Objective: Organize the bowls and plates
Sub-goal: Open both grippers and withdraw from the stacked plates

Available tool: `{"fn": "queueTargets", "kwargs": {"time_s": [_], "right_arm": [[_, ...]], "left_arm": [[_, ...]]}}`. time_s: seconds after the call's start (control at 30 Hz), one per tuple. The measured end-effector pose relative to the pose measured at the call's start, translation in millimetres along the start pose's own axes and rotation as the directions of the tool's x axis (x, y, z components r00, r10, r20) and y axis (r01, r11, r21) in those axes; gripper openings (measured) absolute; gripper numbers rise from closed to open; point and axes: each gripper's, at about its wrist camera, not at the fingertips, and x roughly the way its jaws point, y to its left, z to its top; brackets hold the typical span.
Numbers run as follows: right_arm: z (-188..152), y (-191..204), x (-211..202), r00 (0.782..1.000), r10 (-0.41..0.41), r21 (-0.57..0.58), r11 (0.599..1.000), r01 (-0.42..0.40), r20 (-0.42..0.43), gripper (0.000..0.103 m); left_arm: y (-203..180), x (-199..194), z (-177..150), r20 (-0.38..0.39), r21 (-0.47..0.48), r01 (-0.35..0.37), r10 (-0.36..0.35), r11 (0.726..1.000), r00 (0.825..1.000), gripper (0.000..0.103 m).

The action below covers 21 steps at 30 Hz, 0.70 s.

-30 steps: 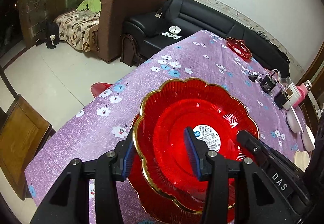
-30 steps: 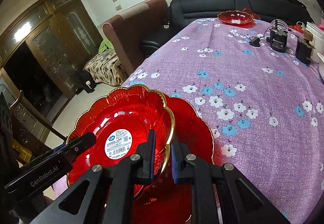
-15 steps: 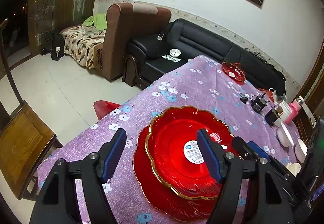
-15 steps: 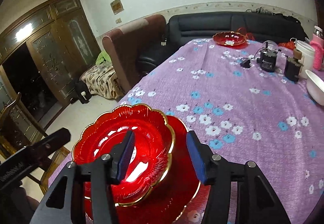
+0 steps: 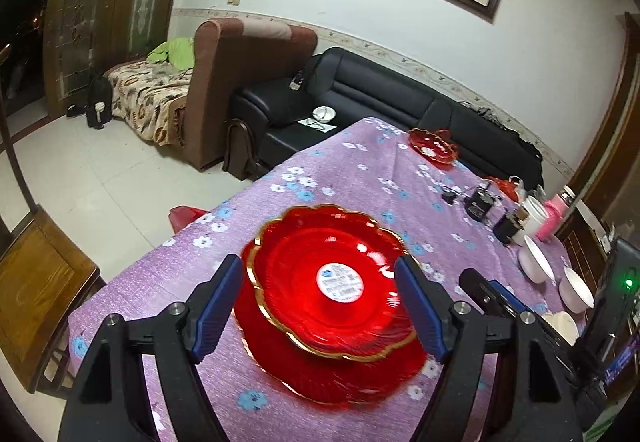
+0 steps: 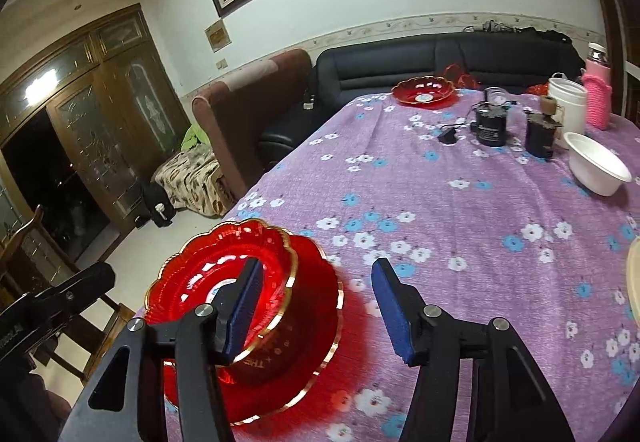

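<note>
Red scalloped glass bowl with gold rim and white centre sticker (image 5: 332, 278), nested on a larger red gold-rimmed scalloped plate (image 5: 320, 378), near the table corner at 6 o'clock in the left wrist view and at 8 o'clock in the right wrist view. Stacked thus, judged, to gather like red ware into one pile. Left gripper (image 5: 320, 306) spread wide above the stack, blue pads (image 5: 216, 306) flanking the bowl with no visible contact, nothing held. Right gripper (image 6: 316, 306) likewise spread and empty, one pad over the bowl's right rim, the other over bare cloth. Purple flowered tablecloth (image 6: 460, 210) open and unobstructed from 12 to 3 o'clock of the stack, giving ample room for travel. Table edge close at 9 o'clock of the stack, with floor and a wooden chair (image 5: 36, 282) beyond: little margin for sliding that way. Second small red gold-rimmed bowl (image 6: 424, 91) at the far end, 12 o'clock, well apart. White bowls (image 5: 536, 262) at 3 o'clock, near black gadgets (image 6: 492, 126), a white jar (image 6: 566, 102) and a pink bottle (image 6: 598, 94); presumably next for sorting.
</note>
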Motion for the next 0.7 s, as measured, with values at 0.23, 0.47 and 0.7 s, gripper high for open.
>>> {"fn": "queueTargets", "kwargs": {"time_s": [0.23,0.47,0.7], "right_arm": [[-4,-28,-13,1.000,-0.026,0.036,0.999,0.025,0.014,0.062],[-8,-57,-26,0.999,-0.049,0.071,0.996,0.047,0.017,0.062],[-8,-76,-31,0.997,-0.069,0.098,0.993,0.067,0.017,0.062]], "left_arm": [[-30,-7,-9,0.001,0.071,0.023,-0.023,0.997,1.000,0.078],[-60,-5,-21,-0.016,0.145,0.044,-0.042,0.988,0.999,0.078],[-81,-2,-29,-0.023,0.193,0.049,-0.046,0.980,0.999,0.078]]}}
